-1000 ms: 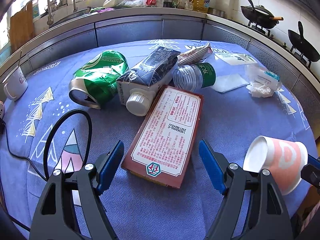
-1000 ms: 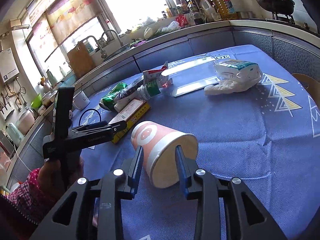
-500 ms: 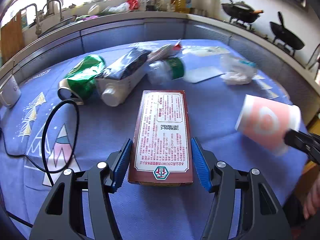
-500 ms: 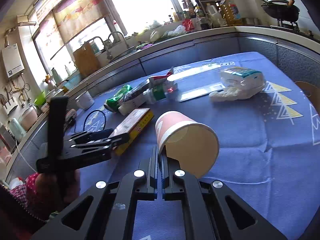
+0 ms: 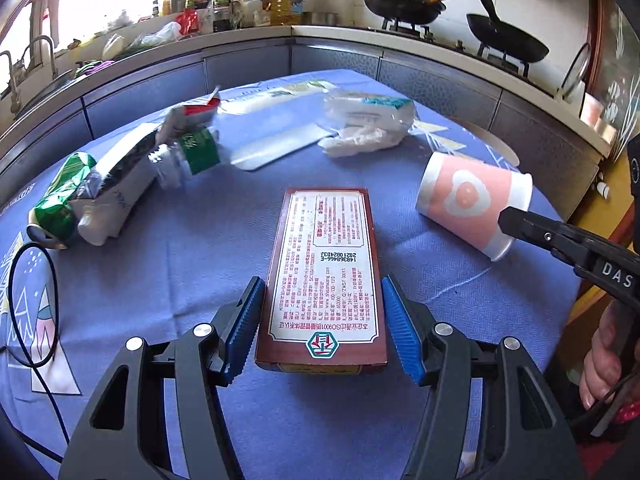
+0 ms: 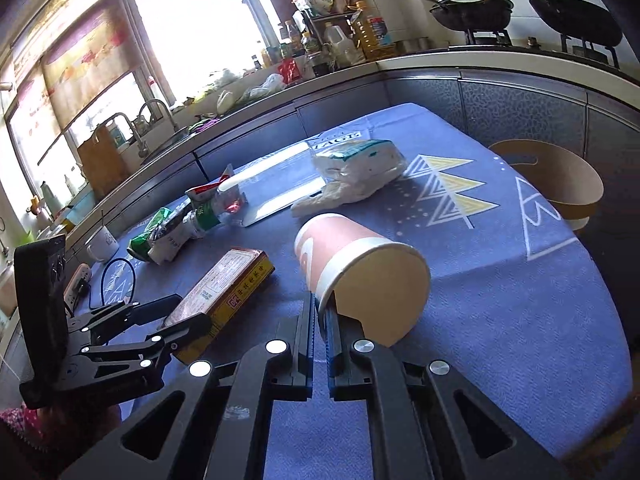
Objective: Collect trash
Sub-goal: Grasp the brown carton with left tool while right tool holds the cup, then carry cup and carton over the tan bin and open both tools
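Note:
My left gripper (image 5: 322, 324) has its blue pads on both sides of a flat red-brown box (image 5: 326, 268), which rests on the blue tablecloth; small gaps still show at the pads. The box also shows in the right wrist view (image 6: 224, 288). My right gripper (image 6: 319, 312) is shut on the rim of a pink paper cup (image 6: 360, 264) and holds it tilted above the table. The cup also shows in the left wrist view (image 5: 472, 204).
Further back lie a green crushed can (image 5: 60, 196), a milk carton (image 5: 116, 188), a plastic bottle (image 5: 188, 156), a flat white wrapper (image 5: 276, 148) and a tissue pack (image 5: 368, 120). A black cable (image 5: 24, 300) loops at the left. A wooden stool (image 6: 552, 180) stands at the table's right edge.
My left gripper moved forward over the box and closed in around it. My right gripper shut on the cup's rim and lifted it off the table.

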Available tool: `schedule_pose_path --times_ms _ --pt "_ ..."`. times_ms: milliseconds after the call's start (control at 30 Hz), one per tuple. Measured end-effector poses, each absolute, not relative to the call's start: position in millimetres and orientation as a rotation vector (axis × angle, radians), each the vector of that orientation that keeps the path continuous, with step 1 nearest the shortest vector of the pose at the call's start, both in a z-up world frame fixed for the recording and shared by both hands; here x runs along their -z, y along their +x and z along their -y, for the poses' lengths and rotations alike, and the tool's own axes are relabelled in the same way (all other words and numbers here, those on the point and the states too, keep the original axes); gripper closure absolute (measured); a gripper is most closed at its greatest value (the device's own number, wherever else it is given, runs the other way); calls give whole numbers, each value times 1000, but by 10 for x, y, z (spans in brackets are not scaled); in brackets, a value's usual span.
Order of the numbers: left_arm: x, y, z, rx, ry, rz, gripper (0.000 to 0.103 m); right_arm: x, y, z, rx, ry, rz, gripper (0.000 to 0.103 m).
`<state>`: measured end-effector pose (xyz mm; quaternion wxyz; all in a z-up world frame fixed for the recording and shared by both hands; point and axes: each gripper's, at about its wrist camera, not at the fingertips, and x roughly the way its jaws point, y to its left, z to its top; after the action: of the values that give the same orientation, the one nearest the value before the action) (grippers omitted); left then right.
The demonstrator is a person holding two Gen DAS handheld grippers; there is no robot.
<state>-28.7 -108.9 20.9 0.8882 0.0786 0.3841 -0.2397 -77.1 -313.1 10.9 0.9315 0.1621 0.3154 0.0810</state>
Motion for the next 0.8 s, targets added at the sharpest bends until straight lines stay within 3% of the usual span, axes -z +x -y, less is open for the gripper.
schedule_pose_path --times_ms 133,433,467,533,567,800 --pt "-197 -269 1143 478 190 -797 36 -75 -813 3217 -157 349 -651 67" --pt "-179 -282 1221 456 226 -792 34 32 -819 3176 -185 313 -670 66" --pt "-175 -293 1241 459 237 -787 37 40 -804 3157 -189 300 -668 68" --pt "-176 -346 1301 465 262 -762 43 62 -754 3120 -200 279 -677 90" --pt "-179 -359 1328 469 279 -751 44 85 -727 3116 -203 277 -689 95" --pt "-247 -246 1671 617 285 -766 44 -3 -819 3332 -86 257 -612 100"
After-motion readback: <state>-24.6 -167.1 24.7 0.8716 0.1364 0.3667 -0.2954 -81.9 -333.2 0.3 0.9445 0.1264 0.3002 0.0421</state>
